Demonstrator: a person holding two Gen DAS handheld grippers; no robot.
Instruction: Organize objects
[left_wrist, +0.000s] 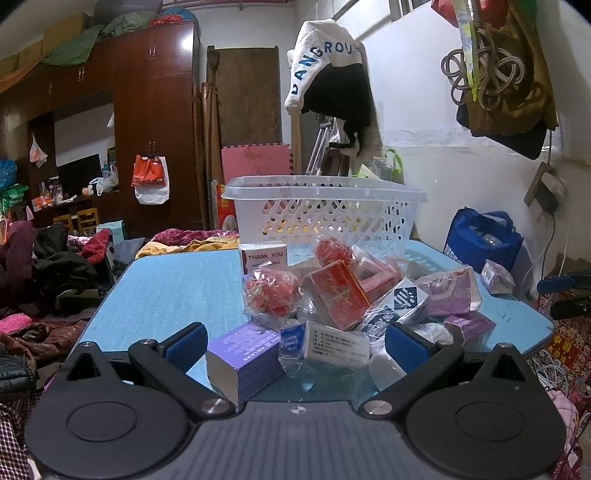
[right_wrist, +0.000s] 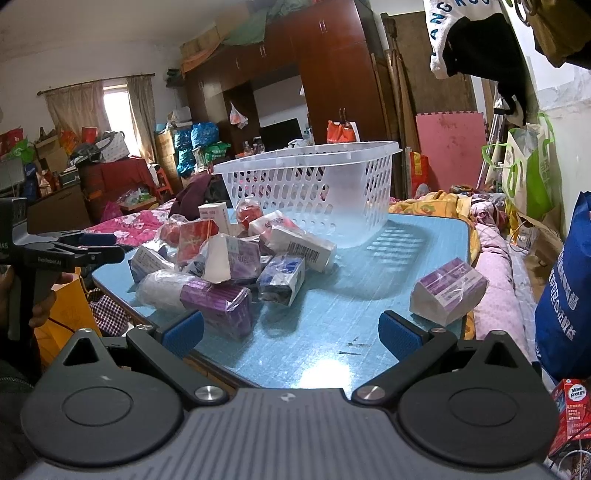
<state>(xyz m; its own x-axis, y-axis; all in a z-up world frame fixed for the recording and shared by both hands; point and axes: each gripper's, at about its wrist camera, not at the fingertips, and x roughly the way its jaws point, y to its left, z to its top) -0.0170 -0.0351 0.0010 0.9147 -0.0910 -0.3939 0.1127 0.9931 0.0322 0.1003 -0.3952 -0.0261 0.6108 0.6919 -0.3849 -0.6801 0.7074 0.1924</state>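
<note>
A pile of small wrapped boxes and packets (left_wrist: 340, 299) lies on a blue table (left_wrist: 166, 288), with a white perforated basket (left_wrist: 325, 210) behind it. My left gripper (left_wrist: 295, 345) is open at the pile's near edge, its fingers either side of a purple box (left_wrist: 240, 354) and a white labelled packet (left_wrist: 332, 343). In the right wrist view the same pile (right_wrist: 236, 258) lies left of centre, the basket (right_wrist: 314, 184) is beyond it, and a lone purple box (right_wrist: 448, 291) lies at the right edge. My right gripper (right_wrist: 291, 330) is open over bare table, holding nothing.
The left gripper (right_wrist: 66, 247), held by a hand (right_wrist: 40, 306), shows at the left of the right wrist view. Bedding and clothes surround the table. A blue bag (right_wrist: 565, 295) stands on the right. A wardrobe (left_wrist: 155, 122) lines the back wall.
</note>
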